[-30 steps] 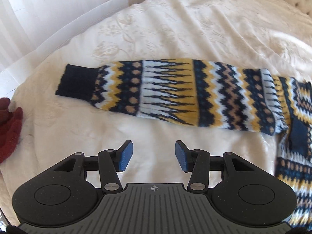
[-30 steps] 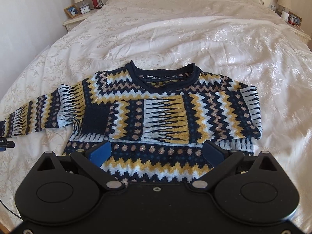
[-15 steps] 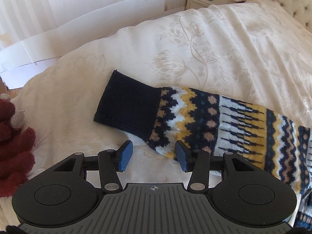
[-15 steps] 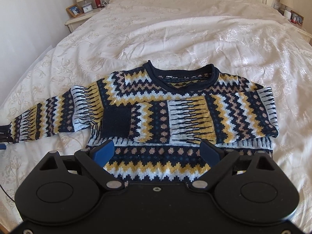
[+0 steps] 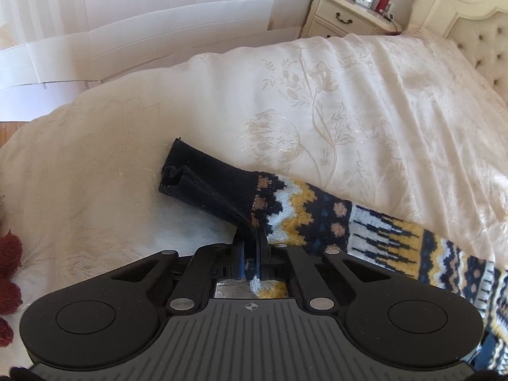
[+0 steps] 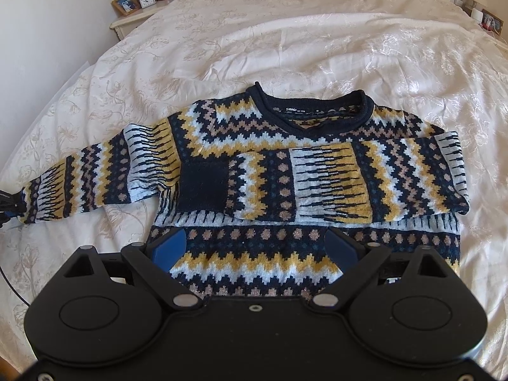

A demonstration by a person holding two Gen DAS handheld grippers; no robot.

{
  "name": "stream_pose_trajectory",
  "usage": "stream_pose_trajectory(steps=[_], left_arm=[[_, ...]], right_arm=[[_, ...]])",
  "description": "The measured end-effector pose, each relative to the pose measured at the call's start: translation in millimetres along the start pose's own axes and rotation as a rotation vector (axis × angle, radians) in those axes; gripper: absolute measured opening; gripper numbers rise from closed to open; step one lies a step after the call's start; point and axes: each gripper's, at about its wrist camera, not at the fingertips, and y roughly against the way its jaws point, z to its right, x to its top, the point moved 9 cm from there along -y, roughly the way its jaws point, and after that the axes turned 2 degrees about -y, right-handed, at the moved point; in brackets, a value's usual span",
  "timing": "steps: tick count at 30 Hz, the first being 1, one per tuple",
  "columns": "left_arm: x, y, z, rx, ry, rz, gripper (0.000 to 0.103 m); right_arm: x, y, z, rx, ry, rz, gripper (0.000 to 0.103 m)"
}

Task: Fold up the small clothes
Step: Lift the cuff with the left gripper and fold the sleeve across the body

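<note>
Knitwear is lying spread on a cream floral bedspread (image 6: pixel 317 47) as two hand-held grippers are working at it. The left hand-held gripper (image 5: pixel 252 255) is pinching tight on the sweater's outstretched sleeve (image 5: pixel 317 219), its blue pads closed on a fold of fabric just behind the navy cuff (image 5: pixel 203 176), with a bit of knit poking through behind the jaws. The right hand-held gripper (image 6: pixel 254 247) is hanging wide open over the lower hem, its blue pads (image 6: pixel 170 247) spread apart and gripping nothing; whether they are touching the knit cannot be told. The sweater (image 6: pixel 301 171) is showing zigzag and diamond bands in navy, mustard, pale blue and tan, with a navy V-neck collar (image 6: pixel 312 116) pointing toward the headboard and the hem lying nearest the right camera. One sleeve is lying folded across the chest, its navy cuff (image 6: pixel 203 187) resting on the body's left part. The other sleeve is running out sideways to the left edge of the right wrist view, its long axis lying across the bed. A nightstand (image 5: pixel 346 12) is standing beside the bed.
</note>
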Motion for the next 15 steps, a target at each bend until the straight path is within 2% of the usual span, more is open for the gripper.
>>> stream_pose_trajectory(steps=[6, 15], left_arm=[[12.2, 48.0, 31.6, -0.027, -0.106, 0.073, 0.006], [34.3, 149.8, 126.3, -0.2, -0.238, 0.244, 0.006]], right_arm=[[1.9, -1.8, 1.7, 0.026, 0.001, -0.006, 0.091], [-2.3, 4.4, 20.2, 0.075, -0.009, -0.001, 0.09]])
